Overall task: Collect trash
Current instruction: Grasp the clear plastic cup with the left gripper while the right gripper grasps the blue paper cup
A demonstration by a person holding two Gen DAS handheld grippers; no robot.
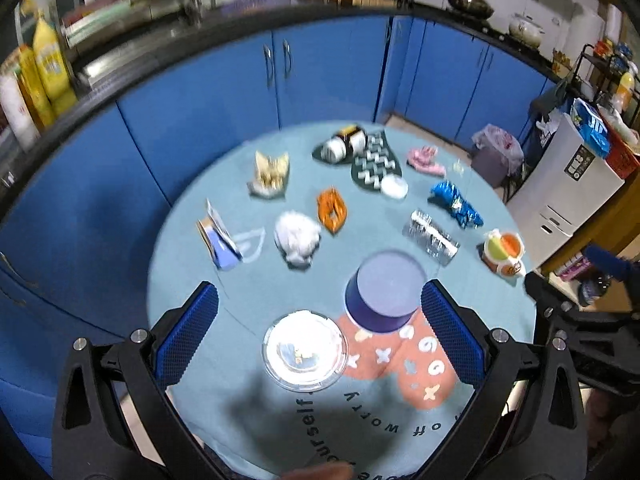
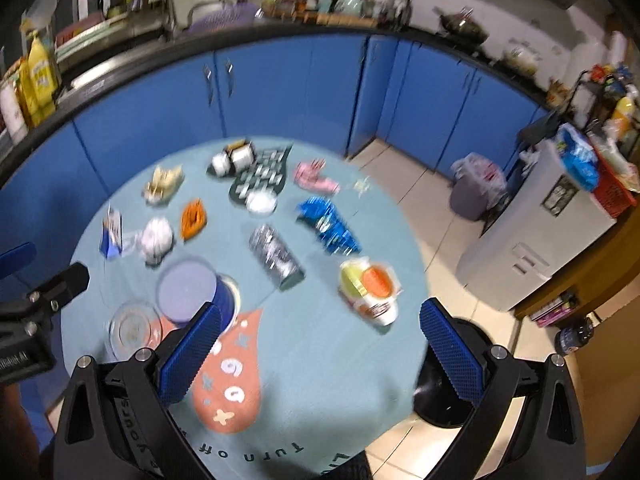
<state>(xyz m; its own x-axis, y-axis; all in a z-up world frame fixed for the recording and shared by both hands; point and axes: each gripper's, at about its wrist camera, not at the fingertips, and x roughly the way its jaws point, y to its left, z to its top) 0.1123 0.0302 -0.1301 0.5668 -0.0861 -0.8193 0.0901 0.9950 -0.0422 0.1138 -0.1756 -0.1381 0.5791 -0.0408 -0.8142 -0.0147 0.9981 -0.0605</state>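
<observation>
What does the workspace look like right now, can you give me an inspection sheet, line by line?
Surface: round table under a light blue printed cloth.
Job's things: crumpled white tissue, orange wrapper, shiny blue foil wrapper, silver foil packet, pink wrapper, all lying apart.
Clutter: upside-down purple paper cup, clear glass dish, lidded snack cup.
Grippers: left gripper and right gripper both above the table, jaws wide, holding nothing.
Cables: nothing seen.
Surroundings: blue kitchen cabinets; lined grey trash bin on the floor.
</observation>
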